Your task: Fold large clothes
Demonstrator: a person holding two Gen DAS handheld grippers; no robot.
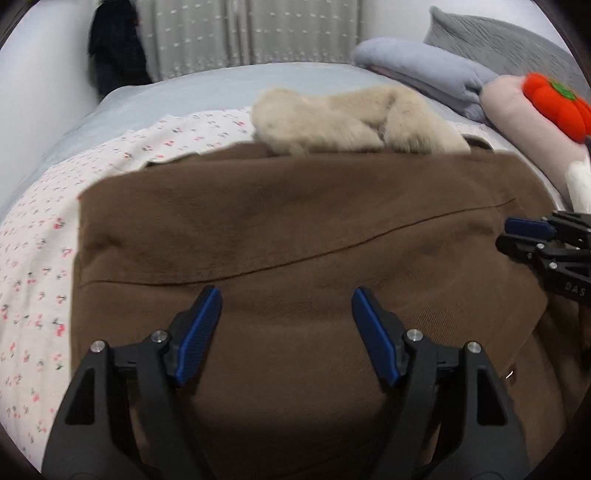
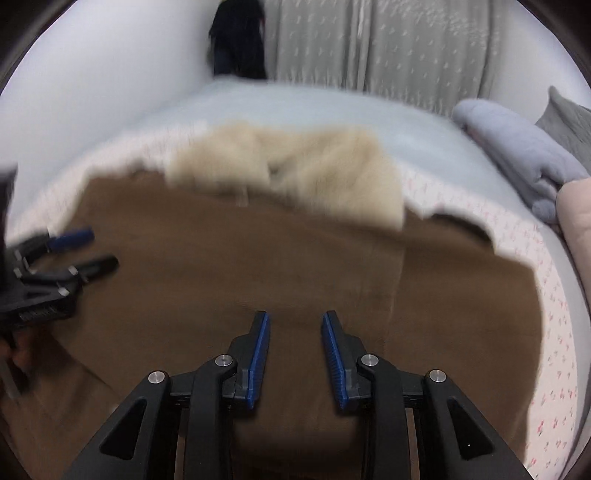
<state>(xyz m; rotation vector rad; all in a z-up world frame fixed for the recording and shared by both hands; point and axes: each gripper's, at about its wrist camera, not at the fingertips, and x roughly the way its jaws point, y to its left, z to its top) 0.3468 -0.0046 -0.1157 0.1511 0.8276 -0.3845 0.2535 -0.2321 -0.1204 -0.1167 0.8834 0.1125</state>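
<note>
Left wrist view: left gripper (image 1: 286, 295), black frame with blue ribbed pads (image 1: 199, 332), jaws spread wide, nothing between them, released. Directly under and ahead of the fingers lies the large brown woven coat (image 1: 295, 229), spread flat, a long seam line running across it just past the fingertips. At the coat's far edge, beyond the fingers, a cream fluffy fur collar (image 1: 351, 118). Left of the fingers a white sheet with small pink floral print (image 1: 37, 258) under the coat, on a pale blue bed cover (image 1: 184, 88). Far right of the fingers: right gripper (image 1: 517, 232) over the coat's right edge, jaws close together there; whether they pinch cloth, cannot tell. Further back right, a folded lavender blanket (image 1: 424, 66), a grey quilted pillow (image 1: 498, 37), an orange plush pumpkin (image 1: 554, 99) on a pale pink cushion (image 1: 509, 122). Grey curtain (image 1: 240, 33) behind the bed.

Right wrist view, blurred: right gripper (image 2: 295, 317) jaws partly apart with a narrow gap, brown coat (image 2: 258, 266) below them, nothing gripped between the pads. Fur collar (image 2: 295, 166) ahead of the fingertips. Left gripper (image 2: 96, 247) far left over the coat, jaws apart. Floral sheet (image 2: 554, 295) to the right of the fingers.
</note>
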